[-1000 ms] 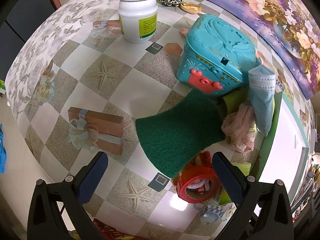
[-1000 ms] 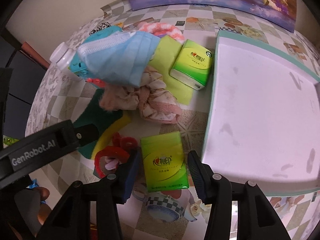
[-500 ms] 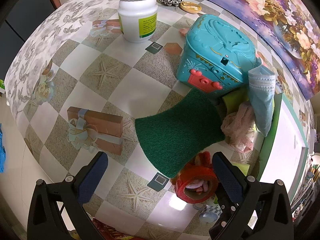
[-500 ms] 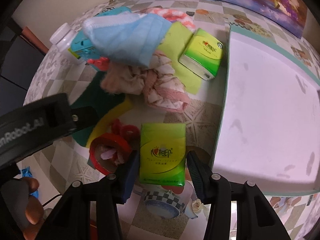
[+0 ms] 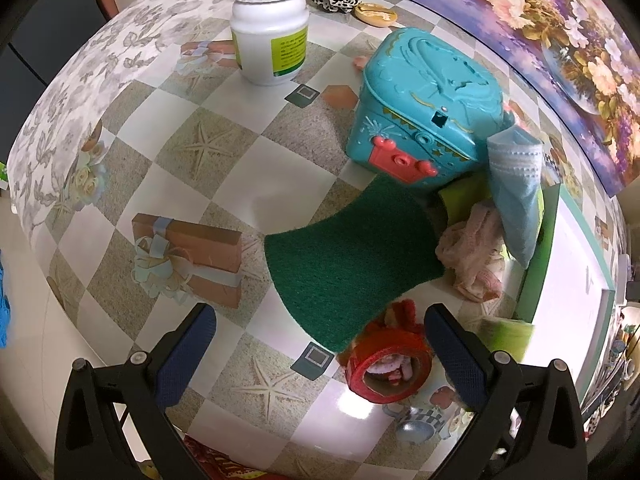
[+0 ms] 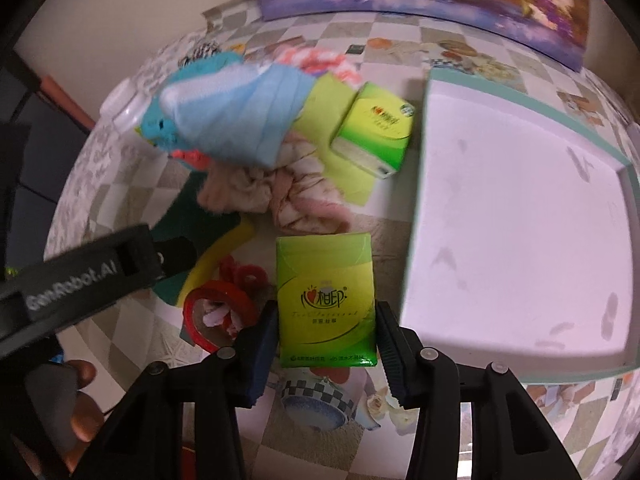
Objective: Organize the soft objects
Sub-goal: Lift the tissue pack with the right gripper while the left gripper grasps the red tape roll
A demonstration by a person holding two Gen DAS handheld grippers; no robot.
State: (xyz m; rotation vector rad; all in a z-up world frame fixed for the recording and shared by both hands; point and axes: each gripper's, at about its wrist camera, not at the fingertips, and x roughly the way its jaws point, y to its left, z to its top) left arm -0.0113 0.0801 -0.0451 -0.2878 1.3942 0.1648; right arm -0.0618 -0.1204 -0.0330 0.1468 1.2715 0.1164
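You are clamping the right gripper (image 6: 326,332) on a green tissue pack (image 6: 326,300), its jaws having just been closing on the pack's two long sides; the pack is sitting lifted off the table, presumably so it can be carried to the white tray (image 6: 520,216) lying empty just to the right. Ahead of the fingers, a pink cloth (image 6: 280,192), a blue mask (image 6: 244,120) and a second tissue pack (image 6: 374,130) are waiting. You are holding the left gripper (image 5: 320,354) spread wide and gripping nothing, above a green scouring pad (image 5: 348,256), with a closed teal box (image 5: 428,108) beyond
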